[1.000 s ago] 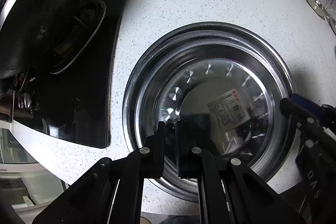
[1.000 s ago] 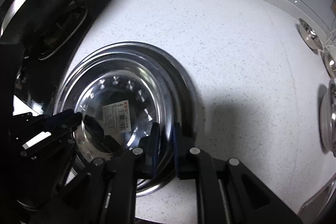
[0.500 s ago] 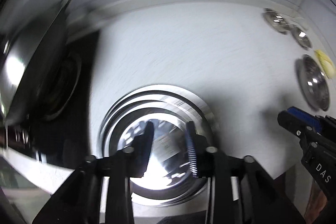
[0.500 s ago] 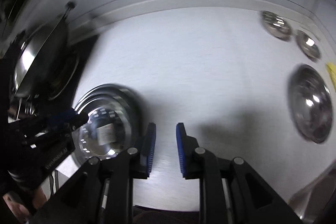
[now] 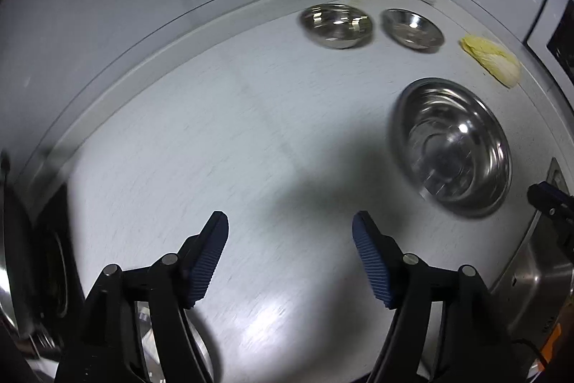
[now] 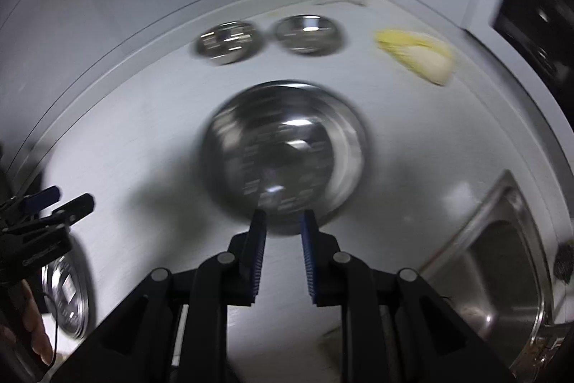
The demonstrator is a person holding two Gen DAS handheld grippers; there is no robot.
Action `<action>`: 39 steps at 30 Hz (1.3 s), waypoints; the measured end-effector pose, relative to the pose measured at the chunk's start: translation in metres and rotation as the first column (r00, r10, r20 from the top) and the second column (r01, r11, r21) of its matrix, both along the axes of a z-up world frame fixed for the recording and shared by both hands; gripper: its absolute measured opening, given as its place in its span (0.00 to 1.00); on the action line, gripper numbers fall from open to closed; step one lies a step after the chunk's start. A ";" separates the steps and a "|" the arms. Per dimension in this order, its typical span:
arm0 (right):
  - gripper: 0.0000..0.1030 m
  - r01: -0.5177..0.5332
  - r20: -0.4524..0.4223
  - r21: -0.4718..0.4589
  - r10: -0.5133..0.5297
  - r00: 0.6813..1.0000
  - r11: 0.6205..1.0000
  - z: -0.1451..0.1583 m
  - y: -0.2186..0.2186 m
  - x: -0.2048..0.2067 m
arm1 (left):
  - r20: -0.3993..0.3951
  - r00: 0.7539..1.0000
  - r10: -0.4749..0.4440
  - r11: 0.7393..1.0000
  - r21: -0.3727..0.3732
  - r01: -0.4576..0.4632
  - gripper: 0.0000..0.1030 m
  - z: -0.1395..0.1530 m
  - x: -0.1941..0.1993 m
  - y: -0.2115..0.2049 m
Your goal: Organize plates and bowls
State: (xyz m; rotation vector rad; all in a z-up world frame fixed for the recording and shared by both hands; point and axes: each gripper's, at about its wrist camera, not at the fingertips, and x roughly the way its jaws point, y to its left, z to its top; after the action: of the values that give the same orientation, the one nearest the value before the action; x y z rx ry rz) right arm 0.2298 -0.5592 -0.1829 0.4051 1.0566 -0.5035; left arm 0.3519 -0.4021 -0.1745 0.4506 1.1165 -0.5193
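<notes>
A large steel bowl (image 5: 452, 146) (image 6: 287, 153) stands upright on the white counter. My right gripper (image 6: 283, 218) points down at its near rim, jaws a narrow gap apart with nothing between them. My left gripper (image 5: 288, 221) hangs over bare counter to the left of the bowl, its jaws opening wide and empty. The stack of steel plates (image 6: 68, 297) lies behind at the far left, just under the left gripper (image 6: 61, 200). Two small steel bowls (image 5: 337, 26) (image 5: 412, 28) sit side by side near the back wall. The right wrist view is blurred.
A pale yellow cabbage (image 5: 491, 60) (image 6: 416, 56) lies at the back right. A steel sink (image 6: 502, 275) opens at the right of the counter. The black stove (image 5: 53, 268) is at the left edge. A hand (image 6: 36, 329) shows at lower left.
Both grippers let go of the plate stack and swung right across the counter. The left jaws went from shut to wide apart; the right jaws parted slightly.
</notes>
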 end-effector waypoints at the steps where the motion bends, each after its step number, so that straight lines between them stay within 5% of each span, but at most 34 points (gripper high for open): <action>1: 0.19 0.017 0.002 0.001 -0.017 1.000 1.000 -0.002 -0.012 -0.002 | 0.001 1.000 -0.010 1.000 0.010 0.010 0.65 0.004 -0.005 -0.008; 8: 0.19 0.062 -0.009 0.055 -0.061 0.998 0.997 -0.024 -0.068 0.004 | -0.034 0.999 -0.018 0.997 0.069 0.020 0.65 -0.017 0.009 -0.066; 17: 0.19 0.064 -0.044 0.113 -0.059 0.997 0.992 -0.060 -0.082 0.027 | -0.084 0.996 0.017 0.987 0.160 -0.004 0.65 -0.057 0.031 -0.099; 31: 0.21 0.109 -0.115 0.175 -0.090 0.989 0.979 -0.089 -0.086 0.051 | -0.084 0.996 0.033 0.990 0.138 -0.022 0.71 -0.067 0.052 -0.110; 39: 0.21 0.133 -0.126 0.191 -0.110 0.986 0.973 -0.093 -0.083 0.053 | -0.159 0.987 0.038 0.992 0.122 -0.019 0.71 -0.069 0.062 -0.109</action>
State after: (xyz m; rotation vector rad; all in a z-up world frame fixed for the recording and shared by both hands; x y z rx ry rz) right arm 0.2826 -0.6425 -0.2758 0.6263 1.2034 -0.5369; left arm 0.4139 -0.5116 -0.2434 0.5031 1.3131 -0.4711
